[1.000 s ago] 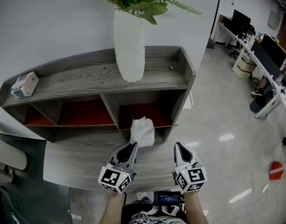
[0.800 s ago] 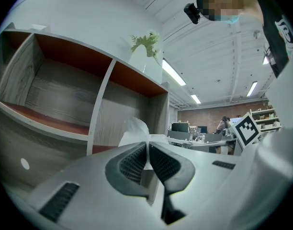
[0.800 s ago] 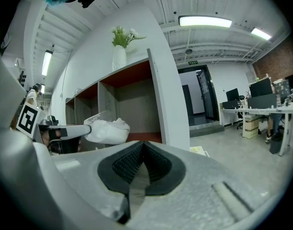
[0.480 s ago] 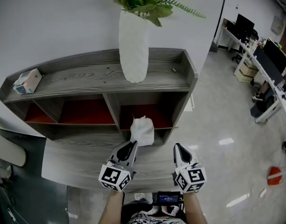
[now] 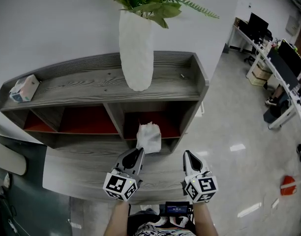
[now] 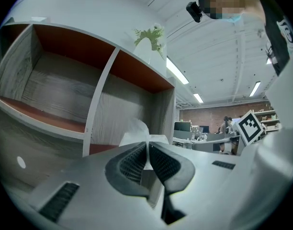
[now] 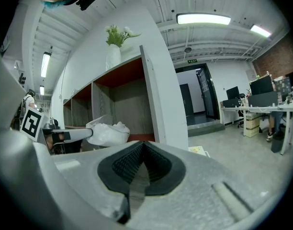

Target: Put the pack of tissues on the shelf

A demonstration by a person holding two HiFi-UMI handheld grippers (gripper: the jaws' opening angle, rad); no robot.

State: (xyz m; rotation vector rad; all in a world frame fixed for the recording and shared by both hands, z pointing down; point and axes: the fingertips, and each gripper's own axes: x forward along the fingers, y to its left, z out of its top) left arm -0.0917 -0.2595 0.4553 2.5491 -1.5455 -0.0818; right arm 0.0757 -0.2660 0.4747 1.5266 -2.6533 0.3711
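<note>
Left gripper (image 5: pixel 139 153) pinching the pack of tissues (image 5: pixel 149 137)
Its jaws are clamping nearly together on the pack's edge, holding it before the shelf's (image 5: pixel 81 85) right lower compartment; the right gripper (image 5: pixel 187 155) is hovering beside, jaws closed on nothing.

I read my left claw (image 5: pixel 139 153) and right claw (image 5: pixel 187 155) as pale grey moulded shells with black ribbed pads (image 6: pixel 129 162). Each carries a white cube (image 5: pixel 122 187) printed with black square markers. My garment (image 5: pixel 160 228) is patterned black and white.

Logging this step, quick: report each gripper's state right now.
Left gripper: closed, pinching an edge of the pack of tissues.
Right gripper: closed, holding nothing.
</note>
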